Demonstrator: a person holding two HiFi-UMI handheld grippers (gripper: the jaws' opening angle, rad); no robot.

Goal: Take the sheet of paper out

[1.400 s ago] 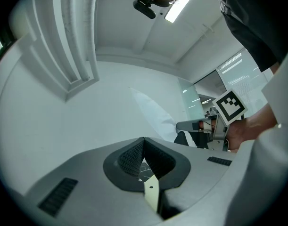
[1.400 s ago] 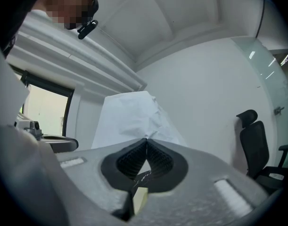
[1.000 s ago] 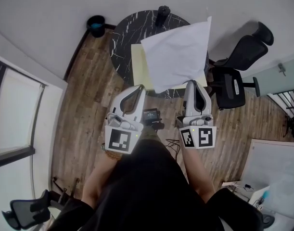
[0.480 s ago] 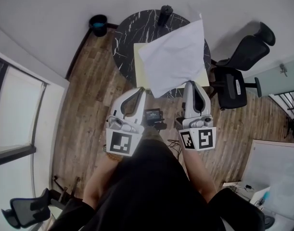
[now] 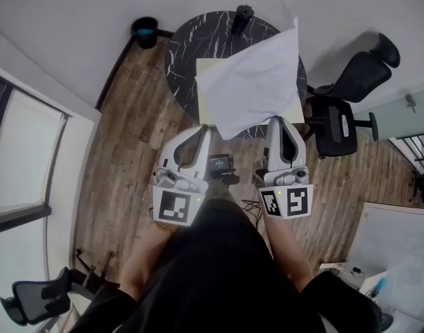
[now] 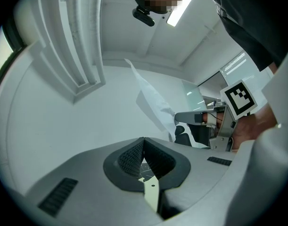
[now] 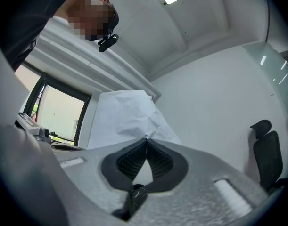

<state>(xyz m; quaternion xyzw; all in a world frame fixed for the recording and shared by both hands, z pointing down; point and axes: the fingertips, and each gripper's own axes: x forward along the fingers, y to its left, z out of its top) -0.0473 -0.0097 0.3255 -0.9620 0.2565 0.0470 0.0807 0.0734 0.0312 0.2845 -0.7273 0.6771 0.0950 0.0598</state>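
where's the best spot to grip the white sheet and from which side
Its near edge by the corner, coming in from the person's side. The white sheet is thin and held up off the table, so only an edge fits between jaws, and that edge faces the right gripper, which is shut on it there.

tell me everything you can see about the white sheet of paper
The white sheet of paper is plain, thin and blank, with soft creases. It is held up, tilted, above the round black marble table, covering much of the pale yellow folder. The right gripper pinches its near edge between shut jaws; whether it touches the folder cannot be told. Its far corner points towards the wall.
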